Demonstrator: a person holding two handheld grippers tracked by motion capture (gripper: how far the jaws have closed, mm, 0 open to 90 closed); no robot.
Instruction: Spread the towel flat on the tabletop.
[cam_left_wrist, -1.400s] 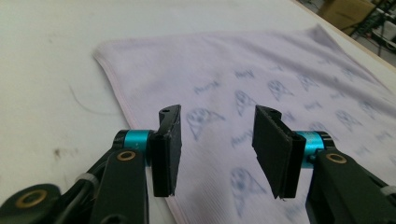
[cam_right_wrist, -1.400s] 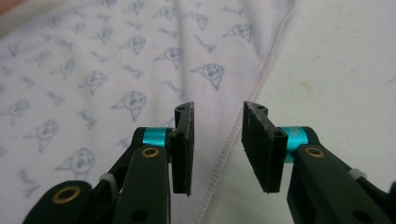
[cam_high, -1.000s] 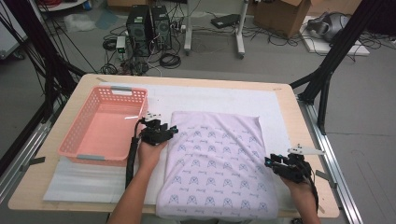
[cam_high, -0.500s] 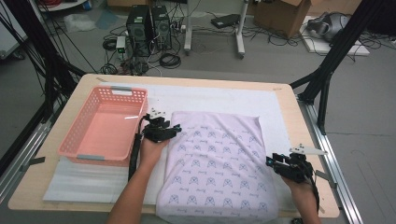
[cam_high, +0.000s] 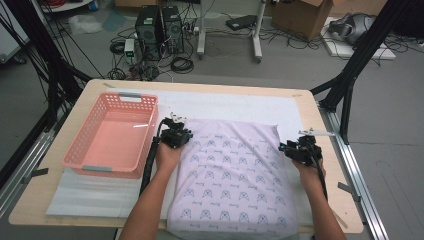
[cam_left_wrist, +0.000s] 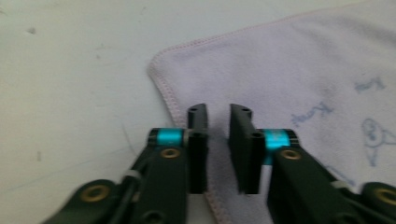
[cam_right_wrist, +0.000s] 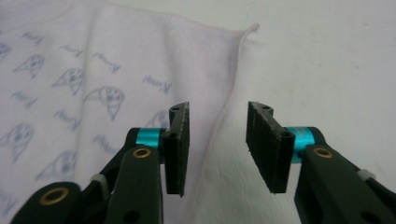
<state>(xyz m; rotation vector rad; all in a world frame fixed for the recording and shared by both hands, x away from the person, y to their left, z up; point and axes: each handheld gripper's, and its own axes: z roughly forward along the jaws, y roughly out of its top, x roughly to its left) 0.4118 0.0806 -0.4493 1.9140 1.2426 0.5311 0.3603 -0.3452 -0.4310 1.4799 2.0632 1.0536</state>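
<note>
Two tools work on my cloth (cam_high: 235, 180), spread mid-counter. My left tool (cam_left_wrist: 218, 122) has just closed, pinching its far left corner. My right tool (cam_right_wrist: 218, 120) stands spread over the right edge. If I lift now, one side may sag.

You are working in a lab or test room, not a home. The wooden table (cam_high: 60, 210) sits inside a frame of black struts (cam_high: 350, 75), with metal rails along its sides. Beyond the table's far edge, two black computer towers (cam_high: 159, 27) stand on the grey floor among loose cables (cam_high: 182, 64). Further right of the towers you can see a white stand's legs (cam_high: 257, 37), a cardboard box (cam_high: 300, 15) and a headset-like device (cam_high: 350, 25) lying on a white pad.
</note>
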